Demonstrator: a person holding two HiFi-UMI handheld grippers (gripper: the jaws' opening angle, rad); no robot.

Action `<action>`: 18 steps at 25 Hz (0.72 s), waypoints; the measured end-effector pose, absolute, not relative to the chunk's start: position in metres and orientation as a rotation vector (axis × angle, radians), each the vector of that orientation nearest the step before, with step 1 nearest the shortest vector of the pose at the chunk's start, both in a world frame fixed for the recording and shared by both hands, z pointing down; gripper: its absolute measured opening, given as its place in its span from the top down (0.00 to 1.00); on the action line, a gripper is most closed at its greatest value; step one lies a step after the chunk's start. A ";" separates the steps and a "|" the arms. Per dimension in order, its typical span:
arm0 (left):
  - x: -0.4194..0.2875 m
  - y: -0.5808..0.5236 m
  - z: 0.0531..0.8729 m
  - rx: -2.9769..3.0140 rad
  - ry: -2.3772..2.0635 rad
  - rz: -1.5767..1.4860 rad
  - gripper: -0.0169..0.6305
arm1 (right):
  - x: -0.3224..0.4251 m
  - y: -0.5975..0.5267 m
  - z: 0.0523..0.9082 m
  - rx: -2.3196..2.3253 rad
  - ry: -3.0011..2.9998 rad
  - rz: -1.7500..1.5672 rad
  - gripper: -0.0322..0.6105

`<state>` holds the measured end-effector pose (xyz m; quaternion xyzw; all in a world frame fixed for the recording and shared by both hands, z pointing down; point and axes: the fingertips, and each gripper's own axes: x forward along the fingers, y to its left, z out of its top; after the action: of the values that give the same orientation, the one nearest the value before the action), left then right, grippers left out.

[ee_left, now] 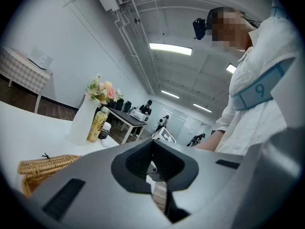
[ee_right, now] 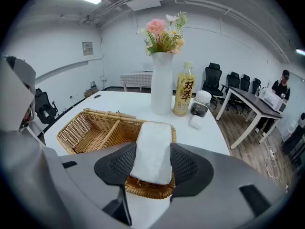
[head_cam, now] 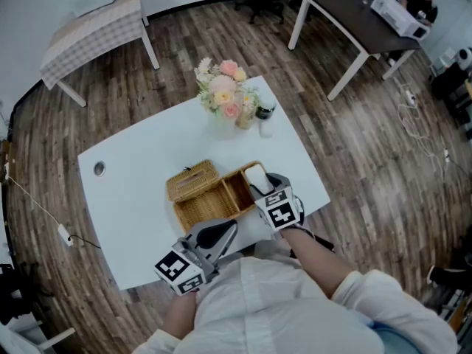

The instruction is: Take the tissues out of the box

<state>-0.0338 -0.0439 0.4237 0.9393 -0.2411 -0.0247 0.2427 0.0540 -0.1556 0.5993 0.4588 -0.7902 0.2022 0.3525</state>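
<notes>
R gripper [ee_right: 152, 162]: pads pinch white tissue pack [ee_right: 154, 140] lying in wicker box [ee_right: 90, 128] on table [head_cam: 140, 175]. L gripper [ee_left: 152, 143]: tips pressed together, empty.

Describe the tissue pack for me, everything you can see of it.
The tissue pack is a white, soft-looking oblong block with rounded corners. It lies in the end compartment of the wicker basket, its near end above the rim. The right gripper straddles it, pads against both long sides.
</notes>
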 end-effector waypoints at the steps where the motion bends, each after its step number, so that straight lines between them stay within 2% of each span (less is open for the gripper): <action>1: -0.034 -0.044 0.424 2.566 -0.660 -0.068 0.97 | 0.054 -0.156 0.599 1.186 -2.041 0.524 0.57; 18: -0.038 -0.043 0.426 2.560 -0.687 -0.079 0.97 | 0.054 -0.158 0.599 1.174 -2.007 0.565 0.60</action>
<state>-0.0380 -0.0426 0.4265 0.9366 -0.2513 -0.0288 0.2427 0.0543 -0.1576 0.5994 0.4567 -0.7807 0.2199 0.3656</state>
